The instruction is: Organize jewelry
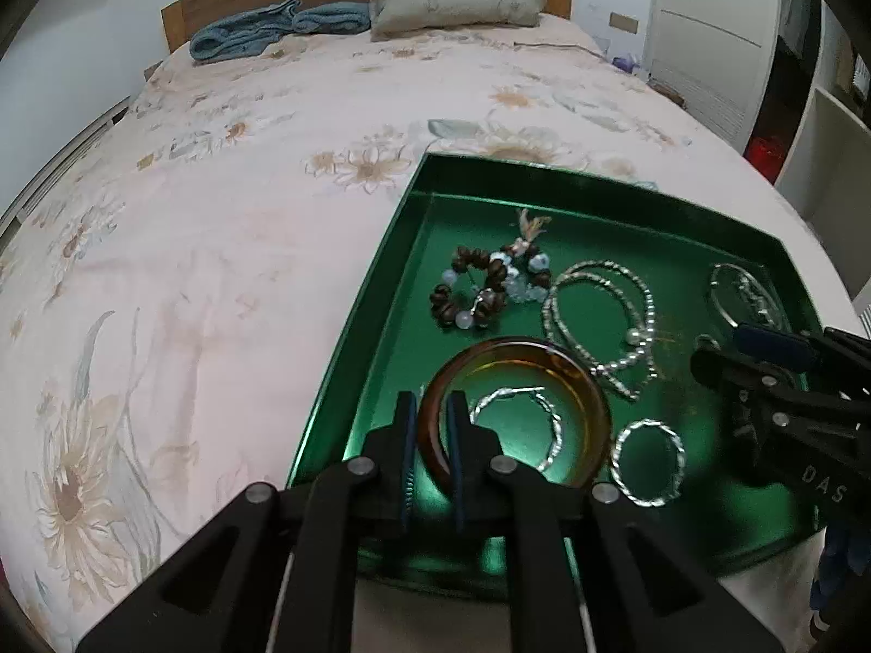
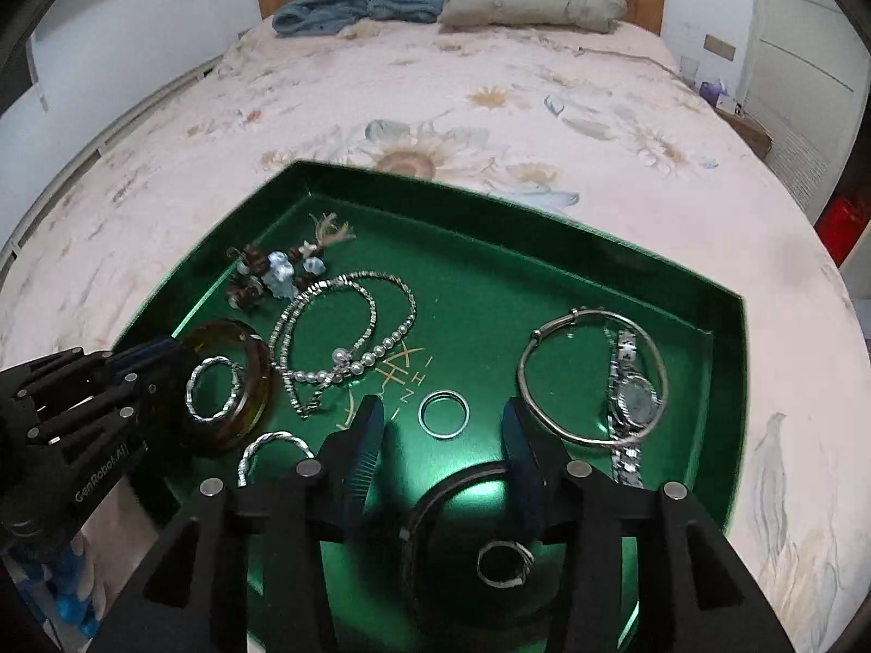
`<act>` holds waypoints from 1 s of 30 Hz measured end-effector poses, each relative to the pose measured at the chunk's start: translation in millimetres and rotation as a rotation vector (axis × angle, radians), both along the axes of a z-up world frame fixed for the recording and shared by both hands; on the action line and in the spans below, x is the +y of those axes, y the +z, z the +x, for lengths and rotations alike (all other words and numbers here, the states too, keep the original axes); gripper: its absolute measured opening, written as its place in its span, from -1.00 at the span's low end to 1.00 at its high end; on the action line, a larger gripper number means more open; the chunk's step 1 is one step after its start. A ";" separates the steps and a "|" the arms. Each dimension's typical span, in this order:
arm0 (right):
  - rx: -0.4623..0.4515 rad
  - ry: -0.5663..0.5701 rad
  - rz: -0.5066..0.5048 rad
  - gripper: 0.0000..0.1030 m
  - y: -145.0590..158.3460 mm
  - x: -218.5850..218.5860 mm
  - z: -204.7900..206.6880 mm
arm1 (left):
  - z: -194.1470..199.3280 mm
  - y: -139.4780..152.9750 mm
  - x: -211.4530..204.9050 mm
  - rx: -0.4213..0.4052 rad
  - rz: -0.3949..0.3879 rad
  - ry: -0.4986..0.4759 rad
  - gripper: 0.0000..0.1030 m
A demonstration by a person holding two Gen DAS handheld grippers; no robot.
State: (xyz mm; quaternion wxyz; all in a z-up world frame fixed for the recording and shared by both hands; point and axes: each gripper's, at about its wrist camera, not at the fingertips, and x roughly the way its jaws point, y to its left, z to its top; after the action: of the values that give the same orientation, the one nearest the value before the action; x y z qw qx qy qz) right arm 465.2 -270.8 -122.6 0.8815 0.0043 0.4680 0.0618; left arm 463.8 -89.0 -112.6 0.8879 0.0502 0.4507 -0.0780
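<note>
A green tray [image 1: 370, 294] lies on the bed with jewelry in it. My left gripper [image 1: 431, 424] is shut on the left rim of an amber bangle [image 1: 544, 359], one finger inside the ring and one outside. A twisted silver bangle [image 1: 555, 430] lies inside the amber one. In the right wrist view, my right gripper [image 2: 441, 408] stands open just above the tray floor [image 2: 490, 294]. A small silver ring [image 2: 443, 400] lies flat between its fingertips, touched by neither pad. The left gripper [image 2: 136, 359] and the amber bangle [image 2: 256, 381] show at the left.
Also in the tray: a brown and blue bead bracelet [image 1: 490, 283], a silver chain with a pearl strand [image 2: 348, 337], a second twisted bangle [image 1: 648, 423], a thin silver bangle [image 2: 531, 343] and a watch [image 2: 634, 397]. Another ring [image 2: 503, 560] lies under the right gripper. Floral bedding [image 1: 218, 217] surrounds the tray.
</note>
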 end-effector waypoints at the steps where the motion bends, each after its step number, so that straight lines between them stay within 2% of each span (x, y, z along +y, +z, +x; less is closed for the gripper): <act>1: -0.010 -0.002 0.004 -0.11 4.0 -1.2 -3.9 | -2.6 3.7 1.3 -0.007 -0.004 -0.003 -0.79; 5: -0.082 -0.023 0.017 -0.06 31.3 -8.1 -35.7 | -27.3 30.6 7.7 -0.063 -0.018 -0.005 -0.76; 8: -0.143 -0.027 0.023 0.04 53.1 -10.9 -70.8 | -57.3 54.9 11.5 -0.133 -0.012 -0.002 -0.55; 10: -0.176 -0.032 0.018 0.09 65.1 -11.0 -94.6 | -82.7 70.5 15.6 -0.176 -0.012 0.003 -0.31; 13: -0.218 -0.037 0.030 0.11 80.8 -13.3 -135.3 | -118.2 89.7 20.7 -0.224 -0.007 0.009 -0.29; 17: -0.267 -0.057 0.030 0.28 95.7 -17.6 -189.6 | -169.7 107.7 28.7 -0.264 -0.002 0.022 -0.29; 24: -0.299 -0.113 0.016 0.41 105.6 -35.3 -272.8 | -247.6 116.4 38.5 -0.310 0.055 0.044 -0.29; 30: -0.324 -0.165 -0.006 0.48 115.7 -50.2 -333.8 | -299.9 120.2 45.3 -0.327 0.049 0.048 -0.23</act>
State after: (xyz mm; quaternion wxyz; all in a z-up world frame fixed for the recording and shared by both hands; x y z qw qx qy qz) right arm 131.5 -321.0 -6.9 0.9474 0.0301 0.3183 -0.0119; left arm 163.9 -43.8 7.6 0.9495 0.0730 0.3028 -0.0366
